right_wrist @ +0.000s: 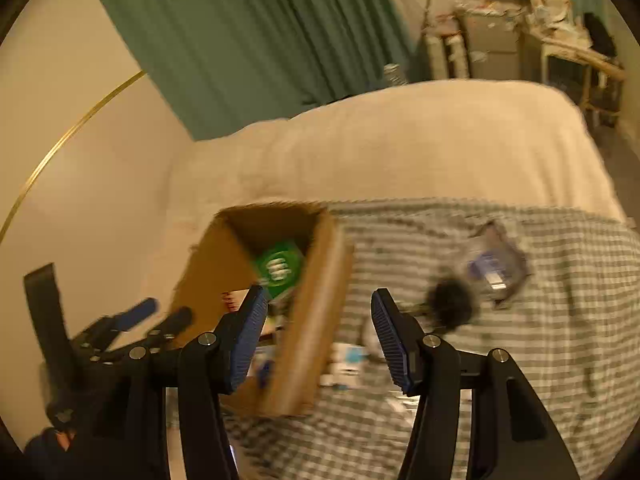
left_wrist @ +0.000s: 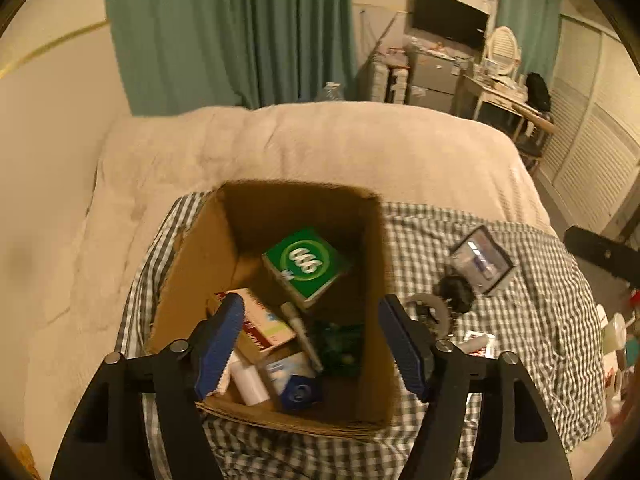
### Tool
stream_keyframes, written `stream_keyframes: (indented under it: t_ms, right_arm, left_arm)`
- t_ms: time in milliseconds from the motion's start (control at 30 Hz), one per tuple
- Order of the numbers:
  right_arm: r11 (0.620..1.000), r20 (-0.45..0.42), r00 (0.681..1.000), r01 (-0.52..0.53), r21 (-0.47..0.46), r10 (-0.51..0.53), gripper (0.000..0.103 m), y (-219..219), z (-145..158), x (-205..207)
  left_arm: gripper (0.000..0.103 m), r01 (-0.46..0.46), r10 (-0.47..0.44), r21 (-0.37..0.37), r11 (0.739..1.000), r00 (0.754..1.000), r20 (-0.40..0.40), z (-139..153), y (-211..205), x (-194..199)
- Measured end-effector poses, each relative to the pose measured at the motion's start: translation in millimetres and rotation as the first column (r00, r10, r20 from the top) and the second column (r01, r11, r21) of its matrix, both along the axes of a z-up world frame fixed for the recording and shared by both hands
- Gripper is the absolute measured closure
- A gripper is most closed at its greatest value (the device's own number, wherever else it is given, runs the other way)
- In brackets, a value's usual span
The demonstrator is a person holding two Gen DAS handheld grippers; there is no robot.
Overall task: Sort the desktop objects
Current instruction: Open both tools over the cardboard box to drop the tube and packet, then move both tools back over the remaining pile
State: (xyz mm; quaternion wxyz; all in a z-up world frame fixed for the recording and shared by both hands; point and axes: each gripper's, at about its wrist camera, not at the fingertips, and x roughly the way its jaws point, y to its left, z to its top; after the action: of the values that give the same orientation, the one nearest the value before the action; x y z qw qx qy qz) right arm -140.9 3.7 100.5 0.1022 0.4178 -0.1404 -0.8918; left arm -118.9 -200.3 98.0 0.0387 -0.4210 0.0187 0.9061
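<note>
An open cardboard box point(left_wrist: 200, 264) stands on a checked cloth point(left_wrist: 540, 320) on the bed. Inside lie a green box point(left_wrist: 306, 266), a red and white carton point(left_wrist: 262, 322), a pen point(left_wrist: 302, 332), a white roll point(left_wrist: 250, 384) and a blue item point(left_wrist: 298, 392). My left gripper point(left_wrist: 312, 344) hovers open and empty over the box mouth. My right gripper point(right_wrist: 318, 336) is open and empty above the box's right wall point(right_wrist: 316, 320). On the cloth lie a clear packet point(left_wrist: 482, 260), a black furry object point(left_wrist: 456, 292) and a tape ring point(left_wrist: 428, 312).
A beige duvet point(left_wrist: 320, 148) covers the bed behind the cloth. Green curtains point(left_wrist: 228, 32) hang at the back. A cluttered desk with a TV point(left_wrist: 448, 16) stands far right. Small packets point(right_wrist: 346, 360) lie by the box. The left gripper point(right_wrist: 144, 320) shows in the right wrist view.
</note>
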Motion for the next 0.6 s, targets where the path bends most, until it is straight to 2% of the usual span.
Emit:
stream_keyframes:
  t_ms: [33,200,267,333,467,600]
  right_arm:
    - [1.000,-0.009,1.000,0.018,0.018,-0.018,0.049,11,4,5]
    - [0.993,-0.034,0.994,0.109,0.049,-0.107,0.049,72,21,34]
    - [0.990,-0.039,0.990,0.134,0.053,-0.132,0.049,91,27,45]
    - [0.986,-0.046,0.987,0.154,0.056,-0.152,0.049,104,32,52]
    - [0.981,-0.044,0.984,0.177,0.078,-0.174,0.049,126,35,66]
    - [0.978,-0.032,0.985,0.170,0.125,-0.167,0.049,142,28,69]
  left_arm:
    - [0.023,0.007,-0.007,-0.006,1.000,1.000,-0.006,3,9,2]
    - [0.023,0.019,-0.019,0.012,1.000,1.000,0.005,14,56,9]
    - [0.023,0.015,-0.016,0.041,0.999,0.999,0.032,18,78,7]
    - [0.023,0.032,-0.034,0.065,0.997,0.999,0.019,19,100,10]
    - [0.023,0.072,-0.072,-0.033,0.997,0.997,-0.002,4,143,15]
    - [0.023,0.113,-0.111,-0.054,0.992,0.993,0.034,-21,166,15]
